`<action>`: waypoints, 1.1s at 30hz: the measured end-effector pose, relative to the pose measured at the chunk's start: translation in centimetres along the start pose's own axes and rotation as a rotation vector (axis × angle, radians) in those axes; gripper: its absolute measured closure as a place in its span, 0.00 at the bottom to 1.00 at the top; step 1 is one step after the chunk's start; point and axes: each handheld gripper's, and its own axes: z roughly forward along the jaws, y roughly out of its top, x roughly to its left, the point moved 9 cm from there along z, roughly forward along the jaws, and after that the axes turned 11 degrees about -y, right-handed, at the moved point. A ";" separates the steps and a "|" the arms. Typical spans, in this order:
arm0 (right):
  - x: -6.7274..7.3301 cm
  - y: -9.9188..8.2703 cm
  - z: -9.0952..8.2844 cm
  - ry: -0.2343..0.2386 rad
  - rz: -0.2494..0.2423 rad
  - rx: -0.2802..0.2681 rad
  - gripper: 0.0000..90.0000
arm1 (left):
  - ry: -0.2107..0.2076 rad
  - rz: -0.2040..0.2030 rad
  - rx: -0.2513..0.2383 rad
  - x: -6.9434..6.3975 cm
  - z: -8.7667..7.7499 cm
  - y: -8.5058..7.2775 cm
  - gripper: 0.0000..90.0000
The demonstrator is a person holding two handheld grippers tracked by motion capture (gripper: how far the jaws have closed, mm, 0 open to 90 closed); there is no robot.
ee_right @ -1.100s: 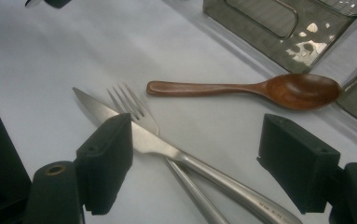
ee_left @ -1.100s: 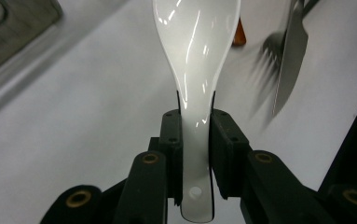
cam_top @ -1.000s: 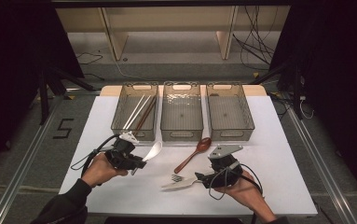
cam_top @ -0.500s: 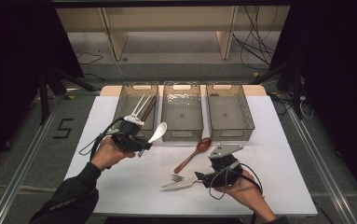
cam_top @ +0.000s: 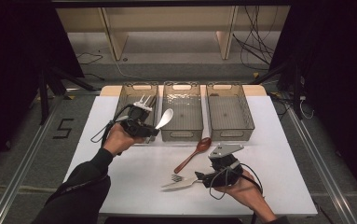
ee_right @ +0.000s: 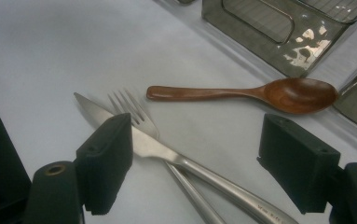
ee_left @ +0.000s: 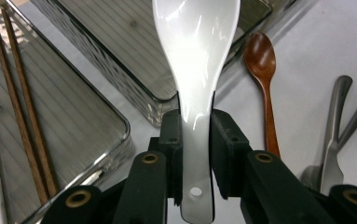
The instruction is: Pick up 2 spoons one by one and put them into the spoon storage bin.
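3 clear bins (cam_top: pixel 181 116) lined up across the table's far side, sorting cutlery by kind: chopsticks (ee_left: pixel 24 116) already in the left-hand bin. Left gripper (cam_top: pixel 149 129) clamped on the white spoon (cam_top: pixel 165 118) by its handle, bowl pointing ahead past the jaws, raised at the near-left corner of the middle bin, probably for dropping in. Right gripper (cam_top: pixel 199 178) resting nearer than the bins, jaws apart, straddling the knife (ee_right: pixel 167 151) and fork (ee_right: pixel 134 114); wooden spoon (cam_top: pixel 194 154) lying just beyond.
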 end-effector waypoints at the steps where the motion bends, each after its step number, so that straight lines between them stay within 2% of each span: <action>1: 0.0 0.0 0.0 0.000 0.001 0.000 0.30 | 0.001 0.001 0.000 0.1 0.2 0.3 0.84; 7: 0.1 0.0 0.0 0.003 0.000 0.000 0.30 | 0.010 -0.007 -0.016 0.6 1.4 2.1 0.84; 17: 0.0 0.0 -0.1 0.005 0.003 -0.003 0.30 | 0.045 -0.011 -0.003 1.8 3.1 4.9 0.84; 21: 0.0 0.0 -0.1 0.005 0.003 -0.001 0.30 | 0.046 -0.025 -0.012 1.9 3.9 5.7 0.84; 25: -0.1 0.0 -0.1 0.005 0.004 -0.004 0.30 | 0.037 -0.043 -0.027 1.8 4.6 6.3 0.83; 30: 0.0 -0.1 -0.1 0.006 0.003 -0.003 0.30 | 0.062 -0.037 -0.013 2.2 5.3 6.4 0.83; 33: -0.1 0.0 -0.1 0.005 0.005 -0.004 0.30 | 0.072 -0.052 -0.018 2.7 5.4 6.4 0.83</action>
